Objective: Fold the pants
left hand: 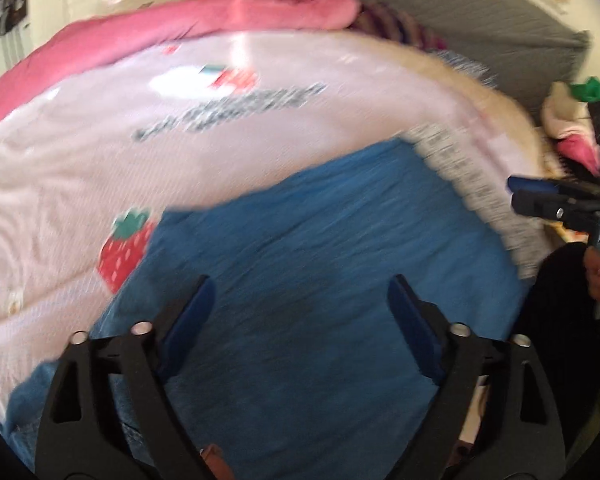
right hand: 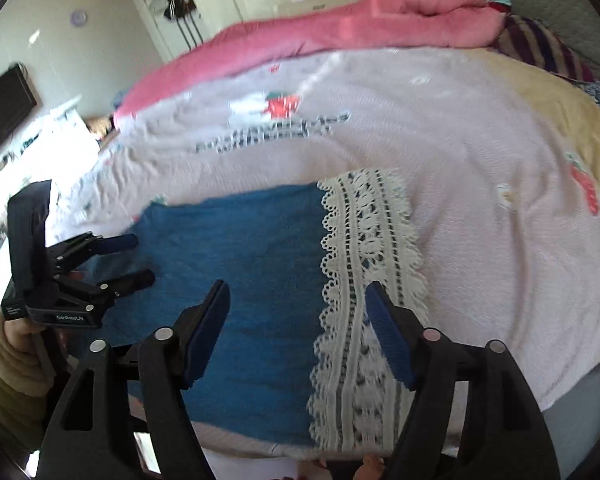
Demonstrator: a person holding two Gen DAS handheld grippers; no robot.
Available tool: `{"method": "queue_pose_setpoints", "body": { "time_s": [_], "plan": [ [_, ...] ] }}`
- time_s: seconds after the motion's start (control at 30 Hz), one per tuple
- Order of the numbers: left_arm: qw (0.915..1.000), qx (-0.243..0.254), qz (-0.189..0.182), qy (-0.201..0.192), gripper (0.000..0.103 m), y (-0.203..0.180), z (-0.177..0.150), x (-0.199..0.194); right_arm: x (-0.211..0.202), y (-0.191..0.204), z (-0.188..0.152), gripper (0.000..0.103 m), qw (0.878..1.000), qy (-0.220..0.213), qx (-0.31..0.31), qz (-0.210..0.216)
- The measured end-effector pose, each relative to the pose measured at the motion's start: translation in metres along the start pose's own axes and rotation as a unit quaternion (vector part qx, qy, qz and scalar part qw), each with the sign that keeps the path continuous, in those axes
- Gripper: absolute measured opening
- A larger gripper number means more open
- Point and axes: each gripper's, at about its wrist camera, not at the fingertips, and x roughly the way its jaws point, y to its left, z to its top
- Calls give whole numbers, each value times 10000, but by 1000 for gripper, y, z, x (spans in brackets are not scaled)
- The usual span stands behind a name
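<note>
blue pants (right hand: 252,264) lie flat on the pale pink bedspread (right hand: 480,152), white lace trim (right hand: 364,280) on 1 end | left gripper (left hand: 300,300) above the denim, jaws apart, holding nothing | right gripper (right hand: 296,308) above the lace edge, jaws apart, holding nothing | pink blanket (right hand: 340,28) folded at the far side of the bed

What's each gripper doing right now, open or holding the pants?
Left gripper: open, holding nothing, above the blue pants.
Right gripper: open, holding nothing.
</note>
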Motion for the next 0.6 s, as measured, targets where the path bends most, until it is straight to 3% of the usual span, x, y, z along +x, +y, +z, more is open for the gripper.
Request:
{"method": "queue_pose_setpoints", "body": {
  "time_s": [0.1,0.27,0.37,0.53,0.6],
  "plan": [
    [9989,408,-154,-196,92,-22,12,-10,-16,-8,-16,79,9996,6,278,-73],
    [9953,869,-352,-241,93,-61,51,2,-21,-16,-38,79,9961,210,655,-559],
    [9938,853,-691,-160,93,-75,78,22,-21,-27,-44,80,9928,271,1064,-470],
    [9885,1372,-641,7,93,-99,115,58,-17,-40,-47,83,9856,388,1628,-225],
    [9869,1335,-863,267,93,-99,126,78,-19,-43,-47,83,9833,330,1772,-253]
  ]
}}
